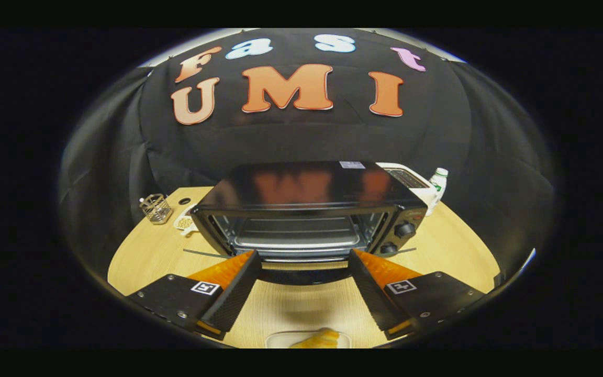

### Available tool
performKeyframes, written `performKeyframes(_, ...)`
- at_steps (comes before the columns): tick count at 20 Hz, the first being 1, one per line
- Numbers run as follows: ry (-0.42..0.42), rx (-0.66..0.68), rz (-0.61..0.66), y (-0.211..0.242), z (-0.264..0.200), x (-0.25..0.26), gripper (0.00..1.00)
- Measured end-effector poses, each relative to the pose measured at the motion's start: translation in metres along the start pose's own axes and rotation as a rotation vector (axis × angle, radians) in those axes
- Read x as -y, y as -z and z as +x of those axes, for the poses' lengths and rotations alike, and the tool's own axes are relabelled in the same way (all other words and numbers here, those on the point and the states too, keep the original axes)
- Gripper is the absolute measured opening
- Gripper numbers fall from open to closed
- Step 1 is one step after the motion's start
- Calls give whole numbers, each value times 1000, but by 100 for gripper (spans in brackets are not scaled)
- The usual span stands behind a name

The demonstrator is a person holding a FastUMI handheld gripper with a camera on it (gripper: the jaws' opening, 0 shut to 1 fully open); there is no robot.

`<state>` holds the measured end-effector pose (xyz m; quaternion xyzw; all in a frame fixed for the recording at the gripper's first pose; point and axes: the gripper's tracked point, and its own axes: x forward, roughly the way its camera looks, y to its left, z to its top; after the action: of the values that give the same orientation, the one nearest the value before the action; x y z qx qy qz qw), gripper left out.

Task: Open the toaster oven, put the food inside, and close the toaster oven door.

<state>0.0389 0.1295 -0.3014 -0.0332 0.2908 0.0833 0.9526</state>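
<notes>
Round pale wooden table [453,246]. Black boxy toaster oven [309,209] at centre, door [304,272] dropped open, wire rack bare. Gripper [301,262] fingers spread wide, holding nothing, tips at the door. Yellow food [320,339] in a clear tray [275,339] lies below the fingers.

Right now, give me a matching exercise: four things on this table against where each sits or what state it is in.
Things:
1. toaster oven
2. food
3. wire basket
4. bottle

Places or states:
A. behind the oven's knob side, beside a white appliance
B. door down, rack showing, just ahead of the fingers
C. in a clear tray, below the open gripper
D. far side of the table, away from the knobs

Pairs: 1-B, 2-C, 3-D, 4-A
</notes>
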Motion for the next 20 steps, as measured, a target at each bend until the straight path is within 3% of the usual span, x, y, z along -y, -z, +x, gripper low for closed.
performKeyframes(20,8,-272,7,148,-6,6,100)
